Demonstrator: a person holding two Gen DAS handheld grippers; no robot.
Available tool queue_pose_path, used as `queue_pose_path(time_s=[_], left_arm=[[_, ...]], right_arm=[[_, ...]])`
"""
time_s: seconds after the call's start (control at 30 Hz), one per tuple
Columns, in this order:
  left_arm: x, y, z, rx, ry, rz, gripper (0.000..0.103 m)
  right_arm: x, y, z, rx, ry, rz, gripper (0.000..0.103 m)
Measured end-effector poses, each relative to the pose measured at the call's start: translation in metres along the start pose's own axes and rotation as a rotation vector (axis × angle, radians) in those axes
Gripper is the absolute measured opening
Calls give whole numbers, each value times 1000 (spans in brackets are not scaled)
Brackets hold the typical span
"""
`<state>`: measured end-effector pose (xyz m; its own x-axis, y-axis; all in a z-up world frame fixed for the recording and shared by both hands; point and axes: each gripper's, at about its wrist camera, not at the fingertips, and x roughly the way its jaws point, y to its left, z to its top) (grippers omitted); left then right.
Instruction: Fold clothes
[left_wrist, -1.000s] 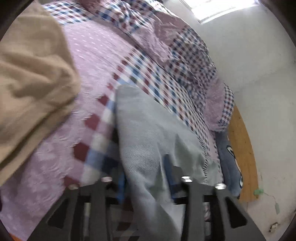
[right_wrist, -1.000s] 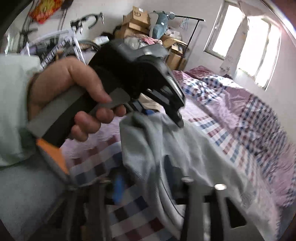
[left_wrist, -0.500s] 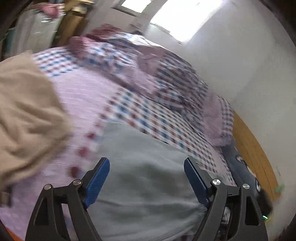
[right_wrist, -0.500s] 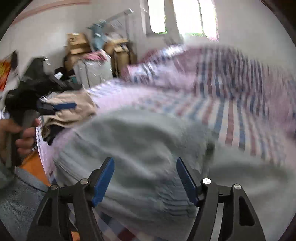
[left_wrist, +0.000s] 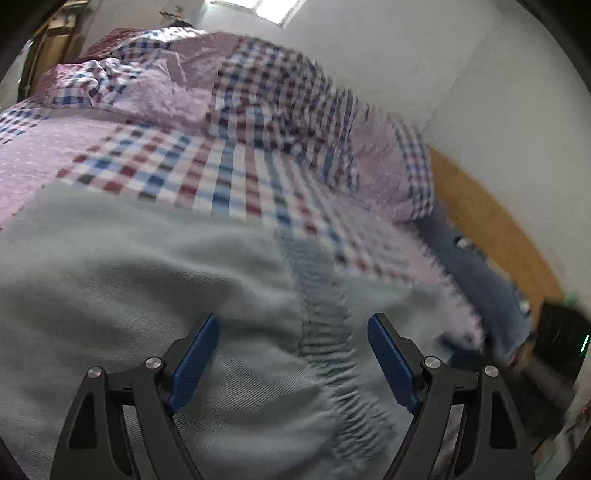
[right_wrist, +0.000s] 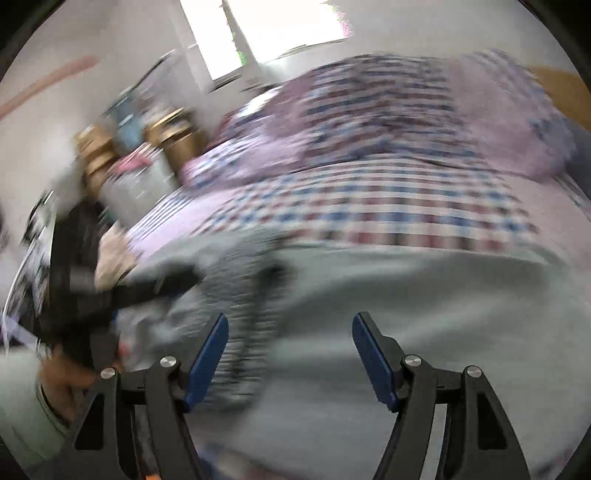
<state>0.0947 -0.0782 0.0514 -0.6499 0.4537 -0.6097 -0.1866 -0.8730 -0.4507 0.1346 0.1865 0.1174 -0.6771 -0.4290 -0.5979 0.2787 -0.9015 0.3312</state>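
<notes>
Lying flat on the checked bedspread (left_wrist: 236, 177), grey garment (left_wrist: 140, 266).

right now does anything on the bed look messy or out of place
The grey garment lies rumpled on the checked bedspread, with a ribbed band bunched and puckered across it rather than flat. Behind it the checked quilt is heaped loosely against the wall. Nothing looks spilled or damaged.
</notes>
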Motion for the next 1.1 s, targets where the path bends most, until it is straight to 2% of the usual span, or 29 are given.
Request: queue_pose_path(time_s=[0.03, 0.13, 0.3, 0.37, 0.47, 0.67, 0.83, 1.1], left_arm=[[5, -2, -3, 15, 5, 19, 86], [10, -11, -5, 58, -4, 34, 95], [20, -22, -6, 88, -25, 74, 101], [22, -25, -6, 95, -28, 83, 101], [20, -25, -4, 77, -39, 68, 102], [11, -24, 1, 14, -67, 4, 102], [10, -22, 2, 4, -68, -6, 102], [6, -21, 3, 1, -71, -16, 102]], right_arm=[[-11, -23, -1, 81, -23, -33, 73], [-39, -79, -14, 313, -100, -78, 73], [-97, -138, -49, 642, -252, -118, 74], [-119, -153, -65, 733, -300, -147, 75], [-134, -168, -83, 824, -314, -165, 75], [-126, -182, -96, 890, -279, -187, 75], [-109, -188, -97, 905, -252, -183, 75], [-92, -192, -94, 908, -228, -227, 75]])
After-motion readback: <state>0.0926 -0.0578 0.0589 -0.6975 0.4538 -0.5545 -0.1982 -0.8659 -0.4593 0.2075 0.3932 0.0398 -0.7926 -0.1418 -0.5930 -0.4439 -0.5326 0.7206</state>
